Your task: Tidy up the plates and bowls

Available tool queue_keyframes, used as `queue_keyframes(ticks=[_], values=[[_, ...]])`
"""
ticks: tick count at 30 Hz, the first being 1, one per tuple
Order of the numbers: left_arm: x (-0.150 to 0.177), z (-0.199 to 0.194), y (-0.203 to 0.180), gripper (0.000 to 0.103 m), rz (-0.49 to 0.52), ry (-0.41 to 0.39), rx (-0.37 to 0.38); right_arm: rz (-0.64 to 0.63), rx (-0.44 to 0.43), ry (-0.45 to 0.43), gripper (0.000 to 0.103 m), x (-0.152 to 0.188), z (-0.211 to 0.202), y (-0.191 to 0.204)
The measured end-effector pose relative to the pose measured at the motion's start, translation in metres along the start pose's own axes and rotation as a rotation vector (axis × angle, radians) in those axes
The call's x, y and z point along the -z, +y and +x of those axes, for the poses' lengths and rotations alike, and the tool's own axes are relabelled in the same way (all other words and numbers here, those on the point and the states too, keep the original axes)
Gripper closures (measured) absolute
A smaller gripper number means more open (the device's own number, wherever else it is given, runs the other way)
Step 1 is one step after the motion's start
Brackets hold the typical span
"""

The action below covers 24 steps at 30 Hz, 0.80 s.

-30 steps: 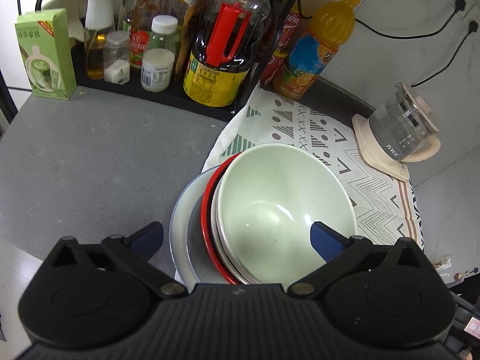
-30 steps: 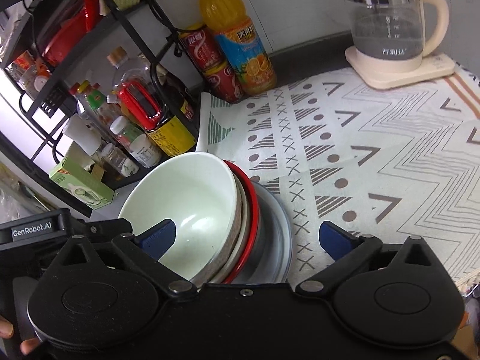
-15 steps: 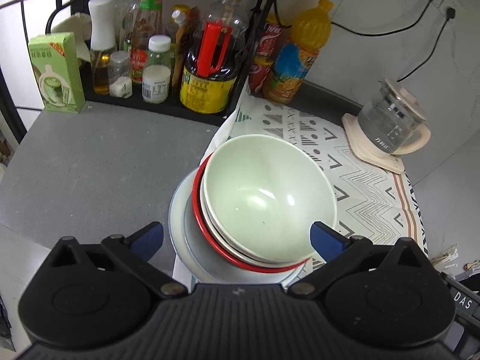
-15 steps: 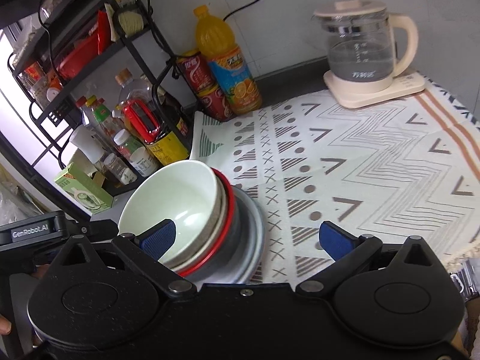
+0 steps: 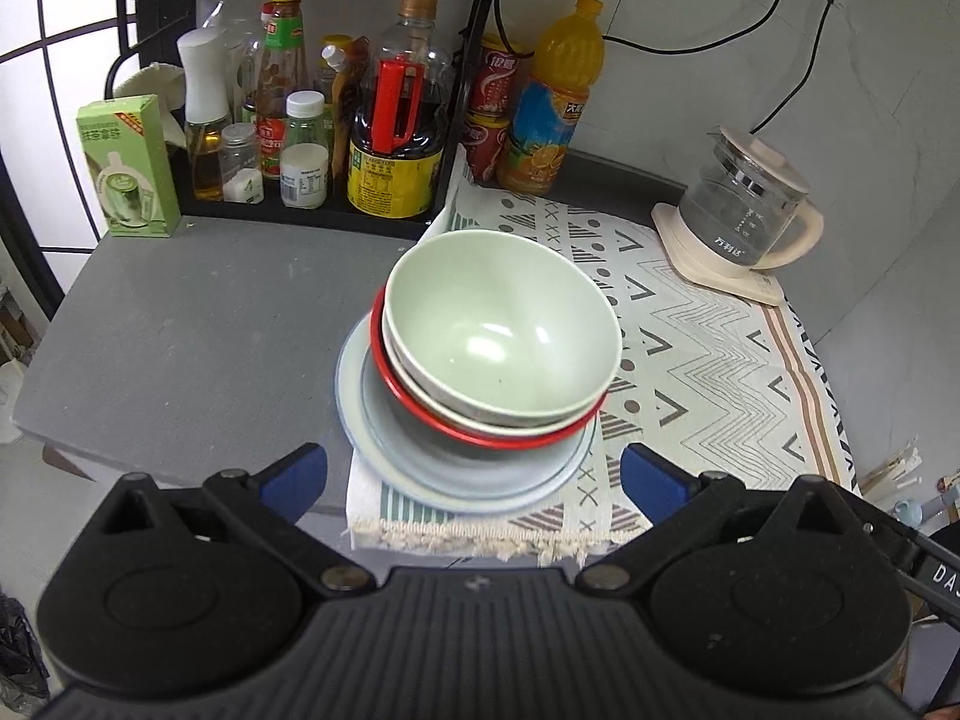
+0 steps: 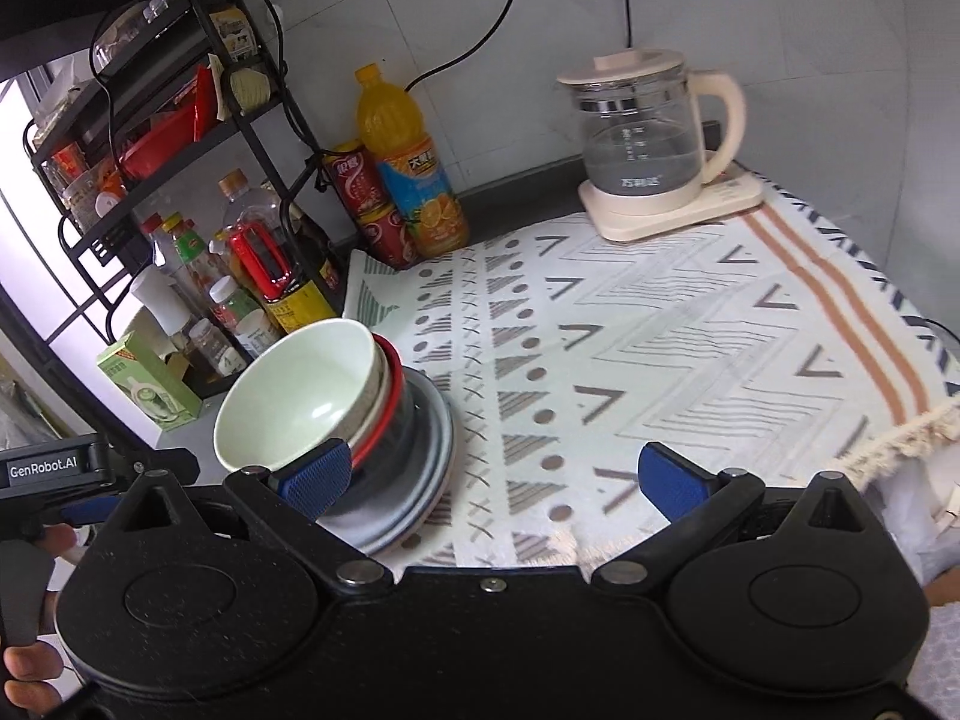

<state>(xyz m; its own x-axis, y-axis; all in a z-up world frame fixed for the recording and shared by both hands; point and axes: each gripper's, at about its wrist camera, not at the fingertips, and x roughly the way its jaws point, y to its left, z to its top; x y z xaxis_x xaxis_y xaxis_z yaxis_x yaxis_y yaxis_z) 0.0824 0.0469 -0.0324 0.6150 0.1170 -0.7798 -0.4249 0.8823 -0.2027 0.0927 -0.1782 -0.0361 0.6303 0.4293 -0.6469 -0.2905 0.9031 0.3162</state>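
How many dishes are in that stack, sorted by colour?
Pale green bowl: 1
White bowl: 1
Red-rimmed bowl: 1
Pale blue plates: 2, as far as the rims show
Total: 5

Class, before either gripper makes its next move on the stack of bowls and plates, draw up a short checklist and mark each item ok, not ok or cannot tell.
1. Left gripper open and empty: ok.
2. Right gripper open and empty: ok.
3. Green bowl nested on top of the stack: ok.
4. Stack sits level: not ok, the bowls lean on the bottom plate.
5. Bottom plate fully on the patterned cloth: not ok, it overhangs the cloth's edge.
6. Kettle away from the stack: ok.
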Motion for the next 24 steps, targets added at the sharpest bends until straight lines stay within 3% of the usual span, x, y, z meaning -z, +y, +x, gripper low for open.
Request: queue_keyframes(ticks=[12, 24], values=[[0.009, -0.036, 0.007, 0.0, 0.101, -0.043, 0.059, 0.028, 0.079, -0.083, 0.0, 0.021, -0.05, 0.004], [0.031, -0.069, 0.04, 0.0, 0.234, -0.048, 0.084, 0.054, 0.186, -0.139, 0.0, 0.057, -0.085, 0.045]])
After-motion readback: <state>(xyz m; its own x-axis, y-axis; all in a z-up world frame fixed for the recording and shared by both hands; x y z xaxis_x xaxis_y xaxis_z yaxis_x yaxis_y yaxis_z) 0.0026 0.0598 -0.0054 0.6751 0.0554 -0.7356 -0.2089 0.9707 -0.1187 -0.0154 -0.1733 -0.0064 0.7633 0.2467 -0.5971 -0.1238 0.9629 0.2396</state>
